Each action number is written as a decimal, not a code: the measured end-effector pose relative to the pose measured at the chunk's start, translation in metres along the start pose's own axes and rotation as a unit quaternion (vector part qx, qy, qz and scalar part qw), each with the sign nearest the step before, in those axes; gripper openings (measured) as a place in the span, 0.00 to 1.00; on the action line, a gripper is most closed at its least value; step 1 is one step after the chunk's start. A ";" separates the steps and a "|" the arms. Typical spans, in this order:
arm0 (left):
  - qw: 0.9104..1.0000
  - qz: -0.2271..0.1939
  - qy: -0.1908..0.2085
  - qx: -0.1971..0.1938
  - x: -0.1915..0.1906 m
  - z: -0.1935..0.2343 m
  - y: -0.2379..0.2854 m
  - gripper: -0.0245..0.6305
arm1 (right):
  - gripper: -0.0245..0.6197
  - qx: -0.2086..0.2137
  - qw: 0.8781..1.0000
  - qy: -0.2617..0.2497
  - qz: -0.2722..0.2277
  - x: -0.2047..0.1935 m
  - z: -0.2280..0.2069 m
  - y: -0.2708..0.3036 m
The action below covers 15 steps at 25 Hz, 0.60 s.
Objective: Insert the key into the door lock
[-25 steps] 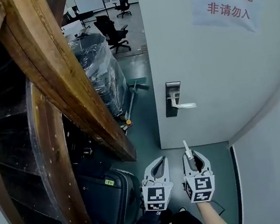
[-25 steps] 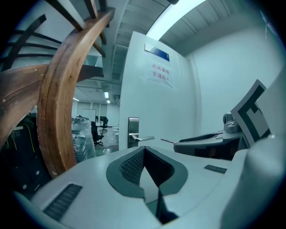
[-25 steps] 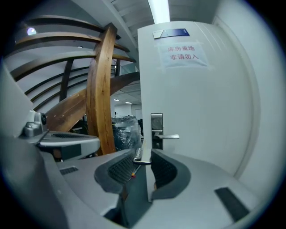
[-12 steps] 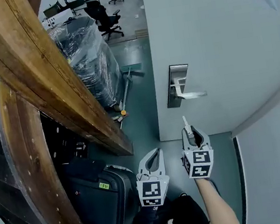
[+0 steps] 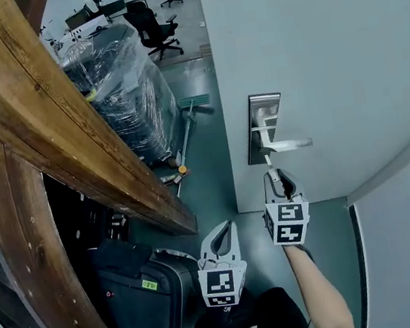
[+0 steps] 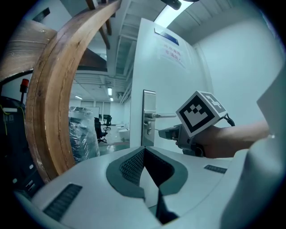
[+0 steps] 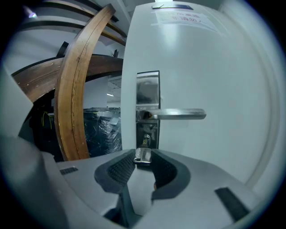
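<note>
Right gripper point(image 7: 143, 157): gripped a small silver metal key point(image 7: 143, 153), which pointed at the keyhole point(image 7: 145, 139) of the rectangular steel lock plate point(image 7: 148, 91).
Left gripper point(image 6: 144, 156): jaws were pressed together, empty.

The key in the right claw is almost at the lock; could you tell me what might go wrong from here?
1. The right claw pinches the key only by its head; if the blade meets the keyhole off-line, it may twist or slip.
2. The lever handle juts out just above the keyhole, so a claw drifting upward could knock it.
</note>
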State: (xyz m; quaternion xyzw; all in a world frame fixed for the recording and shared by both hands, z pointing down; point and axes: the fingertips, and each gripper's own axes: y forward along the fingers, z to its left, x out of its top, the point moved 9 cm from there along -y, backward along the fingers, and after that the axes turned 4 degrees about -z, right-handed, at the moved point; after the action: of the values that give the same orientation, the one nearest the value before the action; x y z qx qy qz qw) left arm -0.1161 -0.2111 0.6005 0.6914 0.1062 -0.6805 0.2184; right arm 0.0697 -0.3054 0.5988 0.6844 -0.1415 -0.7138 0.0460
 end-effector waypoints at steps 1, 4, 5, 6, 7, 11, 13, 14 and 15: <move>1.000 -0.003 0.002 0.001 0.001 0.002 0.005 0.04 | 0.22 0.001 1.000 -0.002 -0.001 0.000 0.000 0.004; 1.000 -0.010 0.010 0.002 0.006 0.008 0.019 0.04 | 0.22 0.001 1.000 -0.003 -0.003 0.002 0.001 0.014; 1.000 -0.012 0.011 0.002 0.007 0.010 0.022 0.04 | 0.22 0.001 1.000 -0.004 -0.003 0.003 0.001 0.017; 1.000 -0.012 0.013 0.003 0.008 0.012 0.026 0.04 | 0.22 -0.001 1.000 -0.006 -0.002 0.003 0.001 0.019; 1.000 -0.012 0.013 0.005 0.009 0.014 0.028 0.04 | 0.22 -0.001 1.000 -0.009 -0.001 0.002 0.001 0.022; 1.000 -0.011 0.012 0.014 0.010 0.021 0.038 0.04 | 0.22 0.000 1.000 -0.015 -0.003 -0.002 -0.001 0.029; 1.000 -0.014 0.013 0.017 0.011 0.025 0.042 0.04 | 0.22 0.000 1.000 -0.013 -0.007 -0.003 -0.001 0.032; 1.000 -0.017 0.012 0.017 0.011 0.026 0.043 0.04 | 0.22 0.000 1.000 -0.012 -0.009 -0.002 -0.002 0.032; 1.000 -0.020 0.011 0.018 0.011 0.027 0.043 0.04 | 0.22 -0.001 1.000 -0.012 -0.010 -0.001 -0.002 0.033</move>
State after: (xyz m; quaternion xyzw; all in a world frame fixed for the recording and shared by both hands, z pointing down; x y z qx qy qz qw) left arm -0.1208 -0.2629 0.5970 0.7003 0.1098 -0.6790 0.1911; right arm 0.0673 -0.3369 0.6087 0.6768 -0.1346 -0.7228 0.0376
